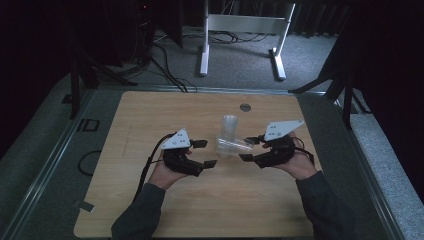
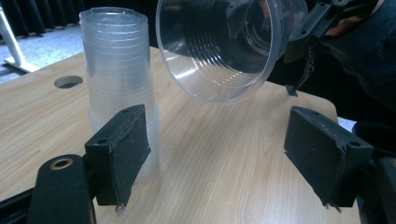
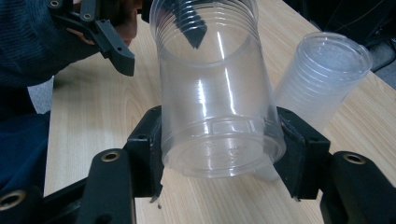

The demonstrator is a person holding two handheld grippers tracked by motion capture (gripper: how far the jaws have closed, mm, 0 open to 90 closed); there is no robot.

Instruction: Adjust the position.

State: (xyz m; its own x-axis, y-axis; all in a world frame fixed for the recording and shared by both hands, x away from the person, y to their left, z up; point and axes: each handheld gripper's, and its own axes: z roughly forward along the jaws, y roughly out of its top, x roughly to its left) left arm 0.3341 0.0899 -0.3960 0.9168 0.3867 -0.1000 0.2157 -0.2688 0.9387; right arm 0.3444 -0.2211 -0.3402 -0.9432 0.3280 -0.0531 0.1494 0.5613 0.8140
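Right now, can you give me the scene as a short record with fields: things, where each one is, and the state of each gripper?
held thing: clear plastic cup, lying sideways off the table, open mouth toward the left gripper
right gripper: jaws shut on the cup near its base
left gripper: jaws open, nothing between them
other thing: stack of clear cups, upside down on the table
table detail: round hole beyond the stack

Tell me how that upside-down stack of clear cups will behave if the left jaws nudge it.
The stack of cups looks tall, narrow and thin-walled, so it is probably light and apt to tip. On the smooth wooden table it may slide first. Its nested walls would likely flex if squeezed.
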